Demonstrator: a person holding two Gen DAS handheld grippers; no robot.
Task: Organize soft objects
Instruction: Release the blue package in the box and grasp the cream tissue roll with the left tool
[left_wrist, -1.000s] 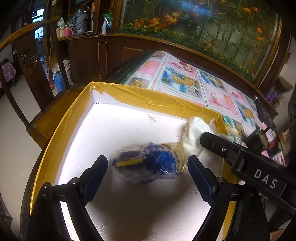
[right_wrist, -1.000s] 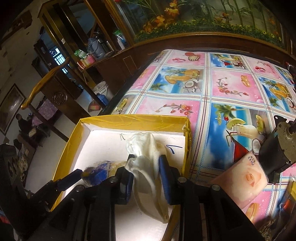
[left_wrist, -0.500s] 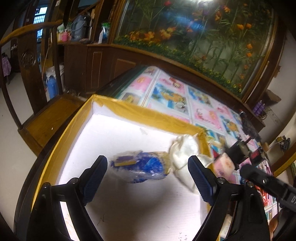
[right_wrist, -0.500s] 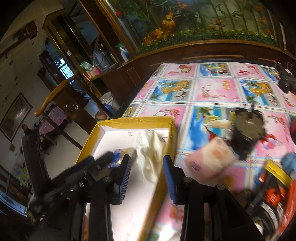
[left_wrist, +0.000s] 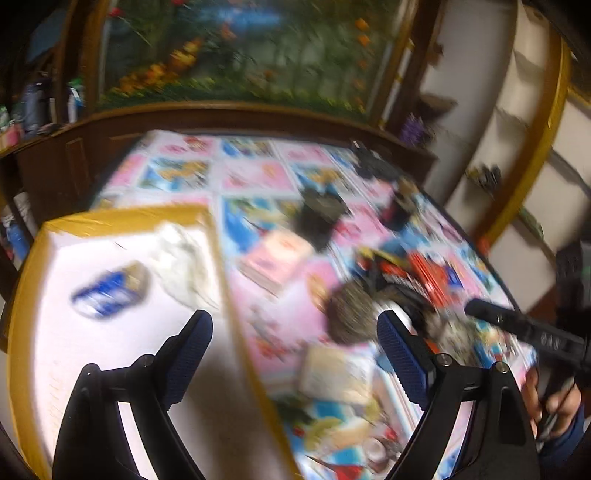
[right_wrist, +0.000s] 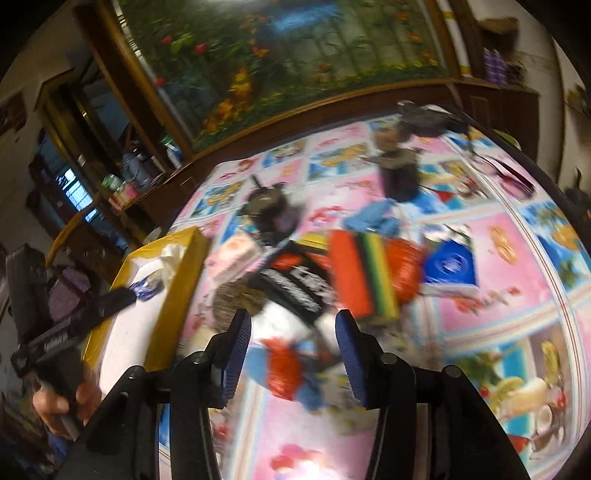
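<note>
A white box with a yellow rim (left_wrist: 218, 254) sits at the table's left end. In it lie a blue-and-clear plastic packet (left_wrist: 110, 290) and a white crumpled cloth (left_wrist: 181, 254). My left gripper (left_wrist: 295, 347) is open and empty, above the box's right rim. My right gripper (right_wrist: 291, 350) is open and empty, above a pile of loose things on the table: a red-and-blue soft item (right_wrist: 288, 373), a black printed pouch (right_wrist: 295, 284), an orange striped sponge (right_wrist: 364, 273), a pink pack (right_wrist: 236, 254). The box also shows at the left of the right wrist view (right_wrist: 177, 295). Both views are blurred.
The table has a pink and blue picture cloth (right_wrist: 498, 314). Dark boxy devices (right_wrist: 269, 214) and a blue box (right_wrist: 450, 266) stand among the pile. A grey scrubby lump (left_wrist: 351, 314) lies by my left gripper. A mural wall (left_wrist: 240, 55) runs behind.
My right gripper let go of the white cloth, which now lies in the box, and swung right over the pile. My left gripper turned right from the box toward the table.
</note>
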